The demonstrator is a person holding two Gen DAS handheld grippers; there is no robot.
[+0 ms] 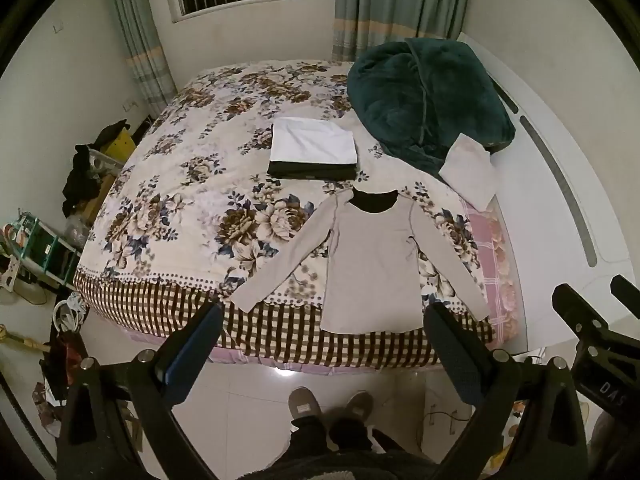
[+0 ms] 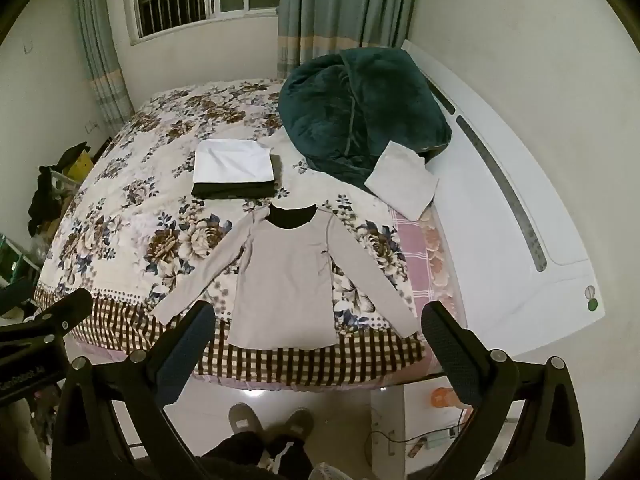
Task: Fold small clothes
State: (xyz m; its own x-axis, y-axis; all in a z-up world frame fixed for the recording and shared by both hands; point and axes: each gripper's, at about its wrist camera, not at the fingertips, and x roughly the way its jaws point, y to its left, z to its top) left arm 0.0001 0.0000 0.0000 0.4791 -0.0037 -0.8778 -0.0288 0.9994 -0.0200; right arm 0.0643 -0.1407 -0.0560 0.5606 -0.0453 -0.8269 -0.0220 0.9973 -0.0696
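A beige long-sleeved top (image 1: 370, 264) with a dark collar lies flat and spread out, sleeves angled outward, near the front edge of the bed; it also shows in the right wrist view (image 2: 286, 276). My left gripper (image 1: 324, 320) is open and empty, held above the floor just short of the top's hem. My right gripper (image 2: 318, 320) is open and empty, also before the hem. The right gripper's body shows at the right edge of the left wrist view (image 1: 592, 332).
A folded white and black stack (image 1: 314, 148) lies mid-bed. A folded beige piece (image 1: 468, 168) and a green blanket heap (image 1: 424, 92) lie at the right. The white headboard (image 1: 560, 184) runs along the right. Clutter stands on the floor at left (image 1: 48, 248). My feet are below (image 1: 328, 404).
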